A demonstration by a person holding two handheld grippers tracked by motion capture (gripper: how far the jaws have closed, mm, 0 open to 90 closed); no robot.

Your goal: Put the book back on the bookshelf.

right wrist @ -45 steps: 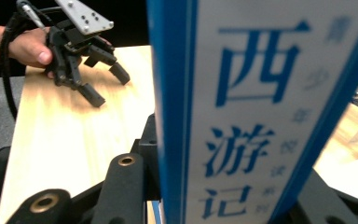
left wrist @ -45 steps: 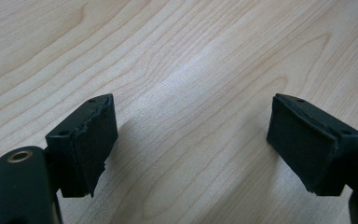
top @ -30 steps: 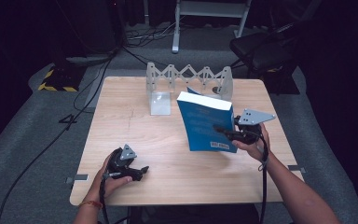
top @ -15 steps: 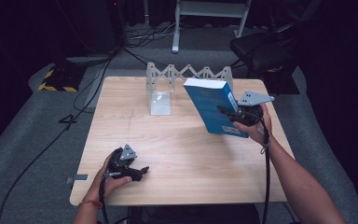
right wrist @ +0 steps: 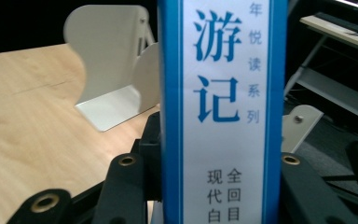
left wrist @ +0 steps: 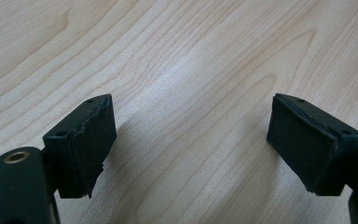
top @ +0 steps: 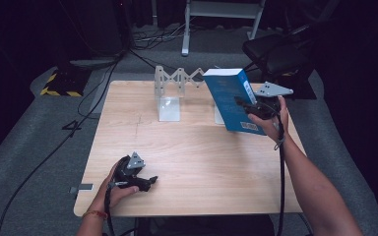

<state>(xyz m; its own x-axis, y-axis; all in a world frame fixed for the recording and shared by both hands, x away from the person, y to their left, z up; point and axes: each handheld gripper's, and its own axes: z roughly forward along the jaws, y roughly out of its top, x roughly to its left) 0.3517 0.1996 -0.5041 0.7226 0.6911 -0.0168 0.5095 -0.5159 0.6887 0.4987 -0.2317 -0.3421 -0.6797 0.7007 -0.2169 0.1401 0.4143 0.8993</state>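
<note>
The right tool [top: 246,104] pinches a blue book [top: 232,100] by its lower end, both jaws pressed flat against its covers, the white spine [right wrist: 223,107] facing straight back at it. The book stands tilted, lifted clear of the worktop [top: 202,147], with the white folding book rack [top: 177,91] just beyond it. The left tool [top: 145,182] rests low over bare wood, jaws spread wide, nothing between its pads [left wrist: 86,144].
</note>
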